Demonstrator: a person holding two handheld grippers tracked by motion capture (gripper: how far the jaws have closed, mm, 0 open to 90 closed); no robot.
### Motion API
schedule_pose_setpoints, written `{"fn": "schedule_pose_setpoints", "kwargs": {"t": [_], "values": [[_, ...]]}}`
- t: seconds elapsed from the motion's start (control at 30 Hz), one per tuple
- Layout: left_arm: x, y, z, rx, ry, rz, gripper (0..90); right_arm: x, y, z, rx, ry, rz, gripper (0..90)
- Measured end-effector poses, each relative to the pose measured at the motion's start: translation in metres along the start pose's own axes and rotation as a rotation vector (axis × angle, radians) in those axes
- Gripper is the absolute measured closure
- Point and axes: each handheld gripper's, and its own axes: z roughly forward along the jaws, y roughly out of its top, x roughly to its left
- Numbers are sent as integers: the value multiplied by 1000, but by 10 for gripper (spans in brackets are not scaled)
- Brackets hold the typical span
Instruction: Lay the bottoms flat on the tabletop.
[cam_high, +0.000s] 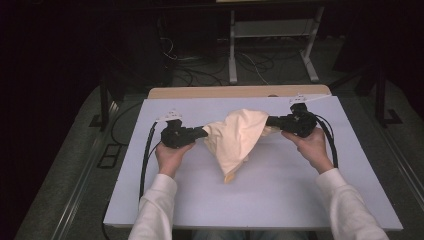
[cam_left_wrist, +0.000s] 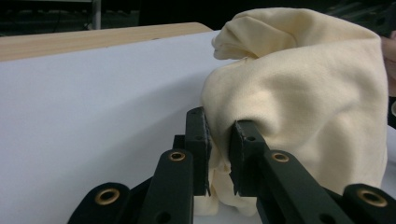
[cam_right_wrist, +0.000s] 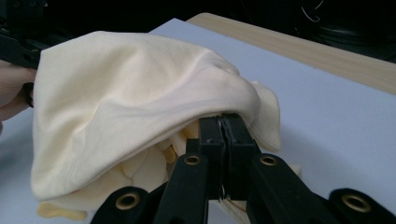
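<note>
left gripper (cam_left_wrist: 218, 156) jaws were pinched narrow on a fold of the cream cloth (cam_high: 239, 136), right gripper (cam_right_wrist: 225, 154) jaws were clamped tight on its opposite edge; the cloth was held bunched between both, its lower end drooping onto the white board (cam_high: 280, 195), wooden table edge (cam_high: 210, 92) seen beyond

Cream cloth (cam_high: 239, 137) hung bunched above the white table (cam_high: 280, 195), left gripper (cam_high: 202, 133) clamped on its left edge, right gripper (cam_high: 270, 121) clamped on its right edge, cloth's lower tip touching the table.
</note>
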Motion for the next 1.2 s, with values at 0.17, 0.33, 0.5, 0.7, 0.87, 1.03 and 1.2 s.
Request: {"fn": "schedule_pose_setpoints", "kwargs": {"t": [0.17, 0.33, 0.5, 0.7, 0.87, 1.03, 1.2], "values": [[1, -4, 6, 15, 0, -34, 771, 1, -6, 4, 43, -29, 16, 869], [-2, -4, 9, 22, 8, -21, 749, -5, -17, 8, 53, -48, 51, 869], [-4, -4, 8, 8, 17, -23, 670, -8, -26, 9, 55, -82, 64, 869], [-5, -4, 0, -62, 55, -62, 495, -20, -32, 8, 53, -136, 97, 868], [-9, -5, -2, -98, 48, -71, 412, -29, -38, 9, 59, -152, 122, 868], [-16, -5, 4, -84, 3, -65, 362, -34, -41, 11, 63, -156, 139, 868], [-22, -5, 11, -75, -50, -76, 327, -34, -43, 11, 66, -155, 140, 867]]}}
